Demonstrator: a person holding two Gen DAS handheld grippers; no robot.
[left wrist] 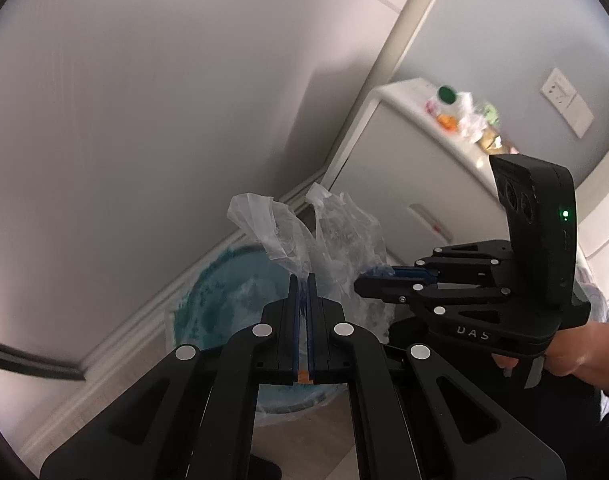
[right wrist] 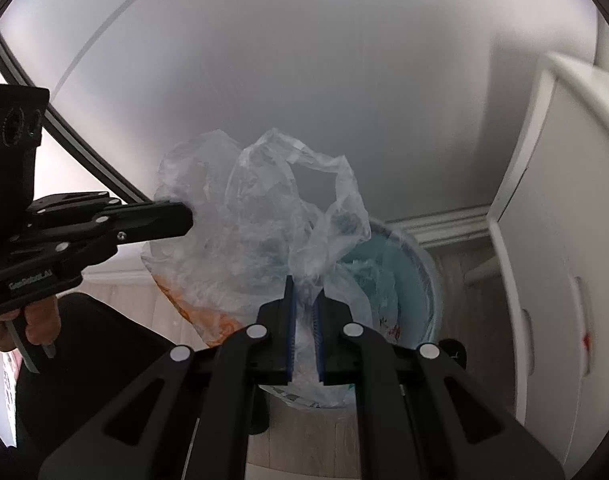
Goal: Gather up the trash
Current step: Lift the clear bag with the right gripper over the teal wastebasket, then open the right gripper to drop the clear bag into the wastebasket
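- Left wrist view: the left claw (left wrist: 303, 280) is closed tight on a handle strip of the clear plastic bag (left wrist: 336, 236), its blue pads pinching the film.
- Beneath the bag stands a round bin (left wrist: 220, 300) with a teal liner, on the wooden floor beside a white skirting board (left wrist: 152, 308).
- To the right, the right claw (left wrist: 374, 280) comes in sideways and grips the bag's other side; a hand (left wrist: 576, 352) holds its grip.
- Behind it a white cabinet (left wrist: 400, 184) carries blurred litter (left wrist: 464, 116), among it a green-capped container.
- Right wrist view: the right claw (right wrist: 304, 292) is nearly closed, with bunched film of the plastic bag (right wrist: 256, 216) caught between its pads.
- The bag hangs spread over the bin (right wrist: 404, 272), orange print showing low on its left side.
- At left the left claw (right wrist: 184, 216) clasps the bag's far edge, held by a hand (right wrist: 36, 328).
- A white cabinet (right wrist: 564, 240) stands at right.
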